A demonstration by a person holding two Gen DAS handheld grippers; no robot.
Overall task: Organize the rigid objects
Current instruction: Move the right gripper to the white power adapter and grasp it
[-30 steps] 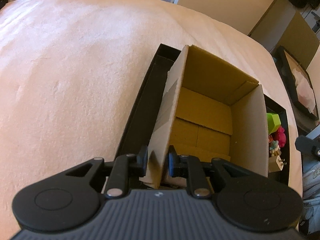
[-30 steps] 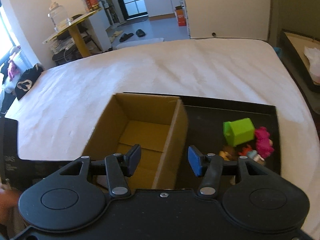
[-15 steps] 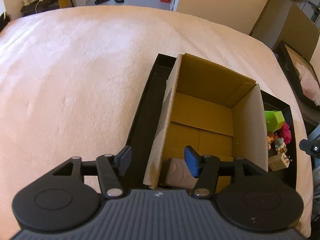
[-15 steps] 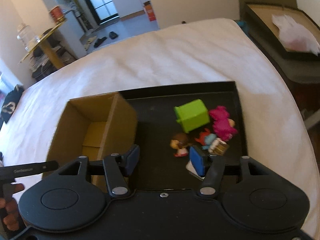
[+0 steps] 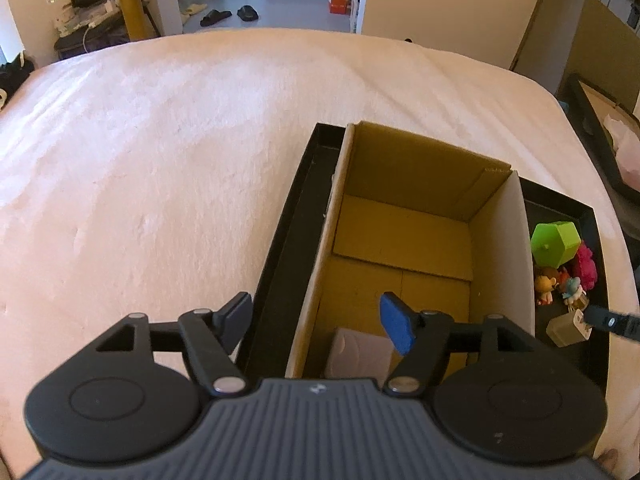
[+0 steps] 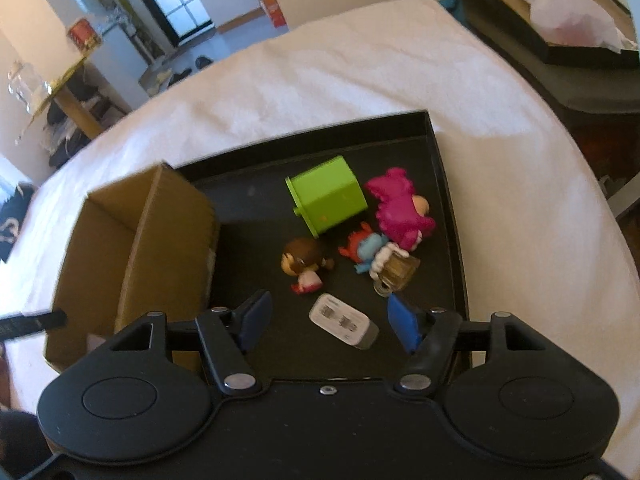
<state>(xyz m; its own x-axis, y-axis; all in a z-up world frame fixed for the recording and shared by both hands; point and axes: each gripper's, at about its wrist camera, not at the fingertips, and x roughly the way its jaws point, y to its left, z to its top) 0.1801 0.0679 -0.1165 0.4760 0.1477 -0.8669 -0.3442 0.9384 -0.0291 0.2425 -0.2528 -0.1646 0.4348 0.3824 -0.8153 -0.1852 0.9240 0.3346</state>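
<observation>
A black tray (image 6: pixel 448 216) lies on the bed (image 5: pixel 180 152), which is covered in a pale sheet, and an open cardboard box (image 5: pixel 404 240) stands in the tray's left half. The left tool (image 5: pixel 316 318) hangs over the box's near left wall, its jaws opening, one pad outside the wall and one inside; neither presses on the cardboard. A pale flat item (image 5: pixel 360 354) lies on the box floor at the near end. The right tool (image 6: pixel 326 320) hovers low over the tray's right half, jaws opening, with a white charger (image 6: pixel 344 326) lying on the tray between the blue pads and touched by neither. Just beyond the charger lie small toys: a brown-haired figure (image 6: pixel 304 262), a red and blue figure (image 6: pixel 366 250) beside a tiny beer mug (image 6: pixel 398 272), a pink figure (image 6: pixel 402 210), and a green house-shaped block (image 6: pixel 326 200) tipped on its side at the far end of the cluster.
</observation>
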